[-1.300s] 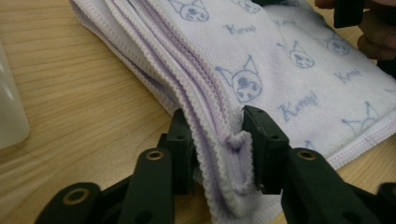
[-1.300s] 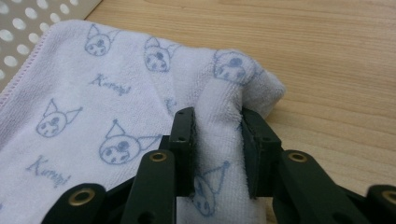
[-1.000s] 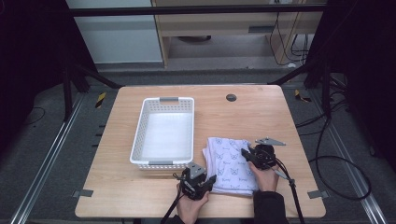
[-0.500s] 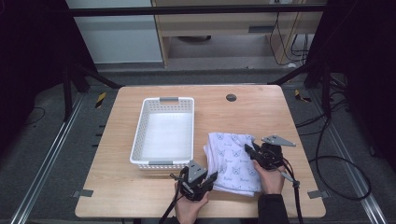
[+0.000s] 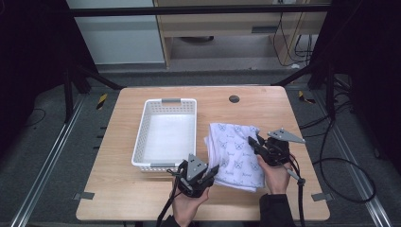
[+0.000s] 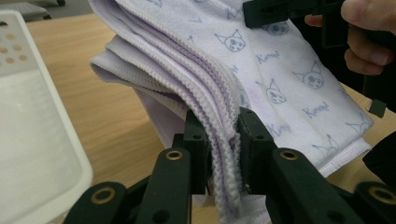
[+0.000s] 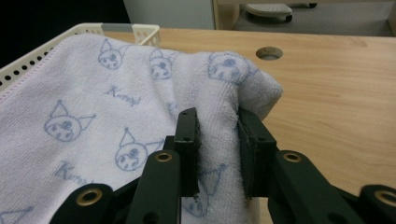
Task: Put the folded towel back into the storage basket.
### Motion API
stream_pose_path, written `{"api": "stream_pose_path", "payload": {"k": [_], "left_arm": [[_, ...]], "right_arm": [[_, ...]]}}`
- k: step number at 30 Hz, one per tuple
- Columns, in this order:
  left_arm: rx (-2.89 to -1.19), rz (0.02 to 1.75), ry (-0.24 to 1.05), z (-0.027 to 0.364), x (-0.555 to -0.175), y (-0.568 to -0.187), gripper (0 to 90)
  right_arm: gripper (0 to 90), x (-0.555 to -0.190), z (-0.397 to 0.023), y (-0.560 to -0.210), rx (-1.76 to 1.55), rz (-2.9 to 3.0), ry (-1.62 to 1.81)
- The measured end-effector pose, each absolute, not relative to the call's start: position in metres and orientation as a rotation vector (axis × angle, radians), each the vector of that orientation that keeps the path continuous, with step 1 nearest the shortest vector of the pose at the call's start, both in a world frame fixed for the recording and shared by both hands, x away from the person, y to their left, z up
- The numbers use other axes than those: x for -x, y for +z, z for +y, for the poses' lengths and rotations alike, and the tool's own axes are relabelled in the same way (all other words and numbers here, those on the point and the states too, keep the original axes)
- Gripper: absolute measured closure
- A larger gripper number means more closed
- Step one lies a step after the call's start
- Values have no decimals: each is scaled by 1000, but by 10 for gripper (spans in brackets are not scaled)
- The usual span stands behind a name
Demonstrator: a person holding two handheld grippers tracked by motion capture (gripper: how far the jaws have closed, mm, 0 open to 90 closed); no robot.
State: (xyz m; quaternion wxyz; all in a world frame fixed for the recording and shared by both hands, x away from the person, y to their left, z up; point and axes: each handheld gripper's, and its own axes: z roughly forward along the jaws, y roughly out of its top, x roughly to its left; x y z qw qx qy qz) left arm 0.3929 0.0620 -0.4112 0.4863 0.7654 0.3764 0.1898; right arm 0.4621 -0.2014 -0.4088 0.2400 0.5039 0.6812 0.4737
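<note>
High view gives us the count: one wooden tabletop (image 5: 123, 189), one white perforated basket (image 5: 166, 134), one folded towel (image 5: 235, 150) printed with blue cat faces, and two grippers, each in one of our hands. The basket sits left of centre with nothing in it; the towel lies just to its right, on the near right part of the tabletop. A single round hole (image 5: 233, 99) shows in the wood farther back.

From above we cannot judge the jaws, but the gripper views settle it. In the left gripper view, our left gripper (image 6: 223, 154) has its jaws narrowed around the stacked, stitched edges of the towel (image 6: 243, 60), several layers pinched between them at the near left corner; the basket's rim (image 6: 51, 154) shows at the left, and the other gripper (image 6: 280, 11) grips the cloth farther off. In the right gripper view, our right gripper (image 7: 218, 149) clamps a raised fold of the towel (image 7: 93, 98) at its far right corner, jaws narrow around bunched terry, with the basket's edge (image 7: 135, 30) beyond the cloth.
</note>
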Motion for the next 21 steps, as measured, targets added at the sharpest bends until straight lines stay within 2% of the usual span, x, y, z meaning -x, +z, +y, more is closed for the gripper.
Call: {"api": "stream_pose_path", "payload": {"k": [21], "left_arm": [[-1822,893,552,88,-398,-366,751]], "right_arm": [[720,-470,-172,-358,-1290,1809,1334]]}}
